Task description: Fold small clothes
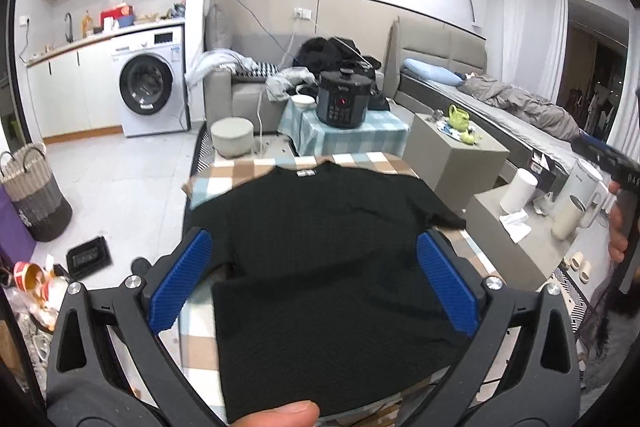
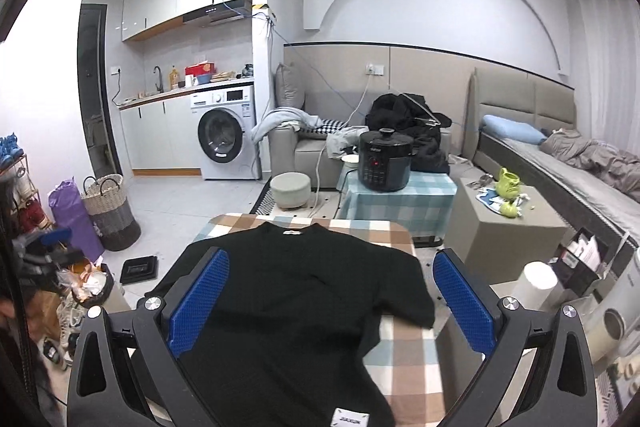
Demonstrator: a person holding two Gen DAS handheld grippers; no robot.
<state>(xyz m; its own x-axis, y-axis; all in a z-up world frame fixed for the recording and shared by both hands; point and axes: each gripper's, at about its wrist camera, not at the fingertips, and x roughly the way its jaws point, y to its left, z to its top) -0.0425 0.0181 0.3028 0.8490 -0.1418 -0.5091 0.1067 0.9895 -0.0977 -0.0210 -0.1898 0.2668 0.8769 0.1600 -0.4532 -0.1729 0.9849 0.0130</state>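
Above black shirt (image 1: 320,247): gaping hand-held grippers (image 1: 314,285)

Shirt (image 2: 288,291) lies flat on the table (image 2: 404,355) before me. Behind it, cooker (image 2: 385,159) on a smaller table (image 2: 400,205); sofa (image 2: 308,151) beyond. Washing machine (image 2: 227,133) far left, bed (image 2: 580,171) right.

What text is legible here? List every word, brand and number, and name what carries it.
No text reads with certainty.
Neck label of the black shirt: too small to read.
Hem tag: dark print, blurred.
Pressure cooker: brand mark and red display blurred.
Washing machine: stickers and panel too small to read.
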